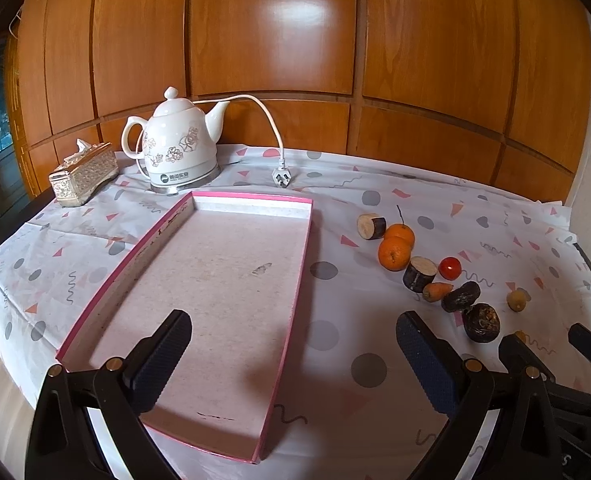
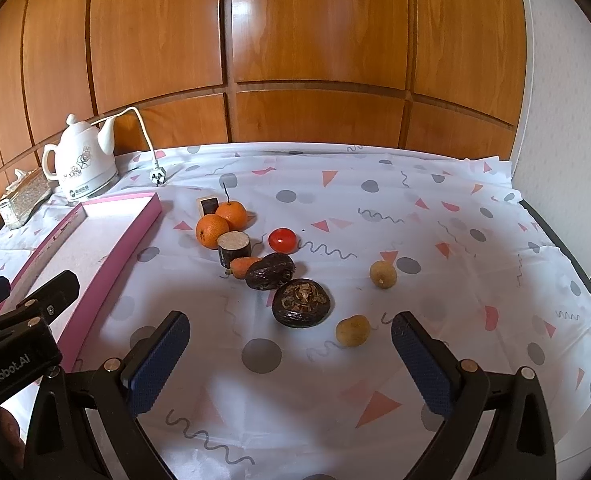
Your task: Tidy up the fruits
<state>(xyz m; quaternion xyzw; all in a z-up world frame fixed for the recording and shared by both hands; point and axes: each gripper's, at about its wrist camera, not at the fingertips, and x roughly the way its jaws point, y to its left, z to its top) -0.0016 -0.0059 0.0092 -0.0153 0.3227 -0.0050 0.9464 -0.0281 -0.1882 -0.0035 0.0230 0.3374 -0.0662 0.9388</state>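
So the fruit is all laid out on the patterned tablecloth point(image 2: 375, 208), strung in a loose diagonal line running away from the right gripper point(image 2: 291, 356) toward the far left. Nearest it are a small yellowish fruit point(image 2: 352, 331) just ahead of its right finger and a dark wrinkled round one point(image 2: 302, 303) ahead, between the fingers. Beyond that: another dark fruit point(image 2: 270, 271), a carrot stub point(image 2: 244, 266) lying crosswise with its cut end pointing left, a dark cut cylinder point(image 2: 234, 247) standing on end, a tomato point(image 2: 282, 239), and two oranges point(image 2: 212, 231) touching each other. A second yellowish fruit point(image 2: 382, 274) sits off alone to the right.

The pink tray point(image 1: 291, 272) lies lengthwise, straight out under the left gripper point(image 1: 295, 360), with nothing in it.

Both grippers are spread wide, holding and touching nothing.
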